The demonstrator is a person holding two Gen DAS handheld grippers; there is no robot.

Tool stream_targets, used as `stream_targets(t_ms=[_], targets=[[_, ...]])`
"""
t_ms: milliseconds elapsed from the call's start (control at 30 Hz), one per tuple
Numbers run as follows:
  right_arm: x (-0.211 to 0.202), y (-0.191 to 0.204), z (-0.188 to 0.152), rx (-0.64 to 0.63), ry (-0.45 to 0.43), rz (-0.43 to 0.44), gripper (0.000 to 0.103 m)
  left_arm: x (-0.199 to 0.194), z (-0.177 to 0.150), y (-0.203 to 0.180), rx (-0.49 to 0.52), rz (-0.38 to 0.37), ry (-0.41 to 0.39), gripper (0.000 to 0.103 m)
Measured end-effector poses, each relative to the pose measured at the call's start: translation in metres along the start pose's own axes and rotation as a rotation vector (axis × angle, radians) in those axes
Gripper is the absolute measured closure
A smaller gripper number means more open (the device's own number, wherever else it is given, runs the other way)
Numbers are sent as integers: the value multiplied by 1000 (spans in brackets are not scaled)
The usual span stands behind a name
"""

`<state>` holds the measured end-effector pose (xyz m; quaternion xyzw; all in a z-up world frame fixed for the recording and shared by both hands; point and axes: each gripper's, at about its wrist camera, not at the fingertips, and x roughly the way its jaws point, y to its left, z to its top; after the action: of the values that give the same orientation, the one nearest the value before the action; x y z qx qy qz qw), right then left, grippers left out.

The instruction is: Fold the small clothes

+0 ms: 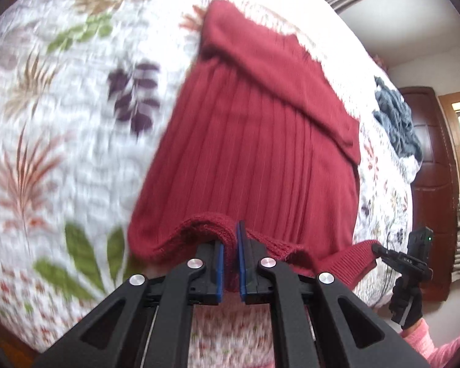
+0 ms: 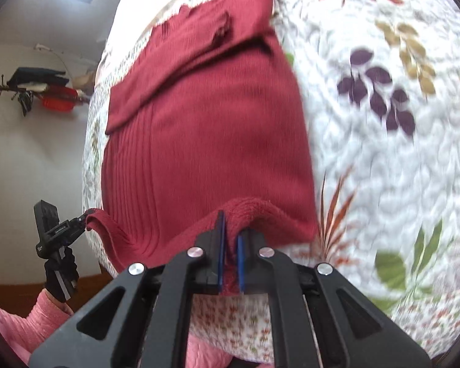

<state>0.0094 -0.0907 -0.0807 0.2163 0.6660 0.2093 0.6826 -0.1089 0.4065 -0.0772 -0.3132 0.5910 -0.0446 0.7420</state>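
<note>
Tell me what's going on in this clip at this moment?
A person with a handheld gripper in each hand is folding a dark red ribbed knit garment on a white quilted bedspread with a leaf print. The left gripper and the right gripper are each clamped on the garment's near hem, one toward each corner. A sleeve is already folded across the far part. A grey knit item lies further along the bed.

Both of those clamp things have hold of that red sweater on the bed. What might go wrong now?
Each gripper pinches only a narrow bit of the red sweater's near hem: left gripper, right gripper. If the knit slips from either, that side may drop. The hem already sags between the two grips, so the fold may land crooked. A sleeve is folded across the far end and could shift when the hem is lifted over.
</note>
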Motion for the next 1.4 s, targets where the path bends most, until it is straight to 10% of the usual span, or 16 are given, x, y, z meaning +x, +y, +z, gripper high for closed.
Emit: stream_targets(t_ms=[333, 667, 800, 933, 1400], targets=[[18, -32, 76, 45, -33, 16, 98, 29, 75, 7, -37, -3, -110, 96], [23, -57, 72, 135, 8, 30, 89, 19, 75, 15, -82, -26, -77, 90], [15, -61, 66, 151, -6, -11, 57, 6, 68, 12, -45, 31, -91, 73], [4, -64, 67, 142, -35, -37, 56, -11, 71, 21, -74, 59, -139, 71], [-6, -34, 76, -11, -79, -141, 54, 41, 96, -54, 427, 294, -80, 58]])
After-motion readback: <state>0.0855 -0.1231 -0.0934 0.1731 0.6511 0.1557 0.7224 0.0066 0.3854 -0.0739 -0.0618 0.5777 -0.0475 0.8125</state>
